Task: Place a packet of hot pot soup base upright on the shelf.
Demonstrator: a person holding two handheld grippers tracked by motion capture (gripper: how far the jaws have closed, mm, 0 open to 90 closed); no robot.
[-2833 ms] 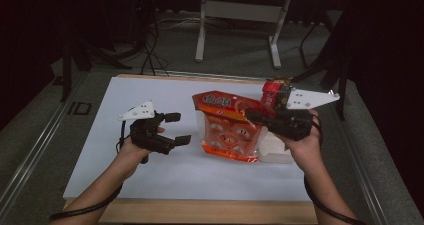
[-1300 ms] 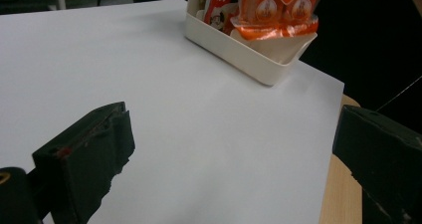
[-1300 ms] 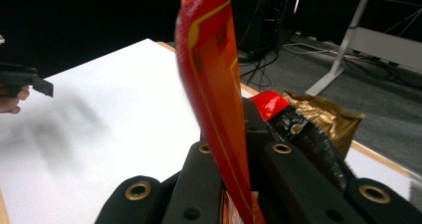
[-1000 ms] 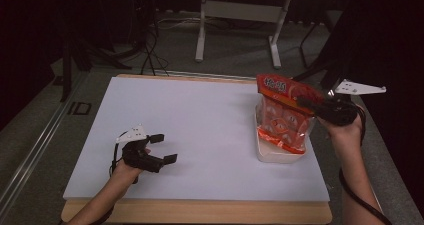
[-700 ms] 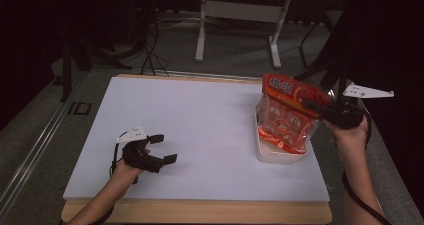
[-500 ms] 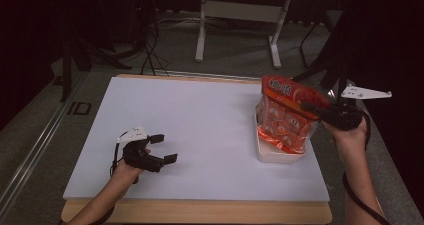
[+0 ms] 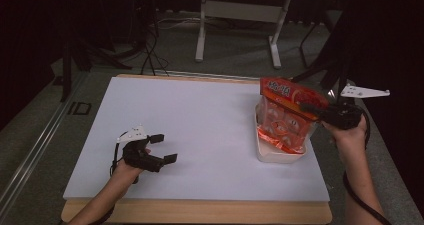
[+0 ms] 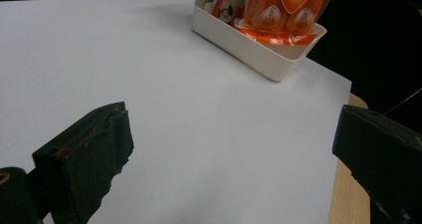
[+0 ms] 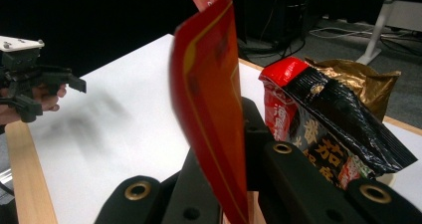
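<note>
Since earlier: orange snack bag (image 7: 286,116) has travelled from mid-board over to the white bin (image 7: 280,154) at the board's right side; left hand has dropped back toward the near edge, well apart from the bin.
High view, right gripper (image 7: 312,109): jaws clamped on the bag's top seal, bag hanging upright with its bottom inside the bin.
High view, left gripper (image 7: 159,149): jaws spread wide, nothing between them, resting on the white board (image 7: 200,120) far to the left of the bin.
High view, room: bin sits just inside the board's right edge, so the safe side to pull away looks to be up and back toward the person.
Left gripper view, bin (image 8: 249,37): bag's orange lower end (image 8: 278,15) sits against the near wall, slightly over the rim; I judge it wants a nudge inward before letting go.
Left gripper view, room: bare board all the way from these jaws to the bin.
Right gripper view, bag (image 9: 211,99): seal pinched edge-on between the black jaws.
Right gripper view, neighbour: red-and-black packet (image 9: 328,129) stands just beside the bag in the bin; lower straight down, I'd say, so it isn't crushed.
</note>
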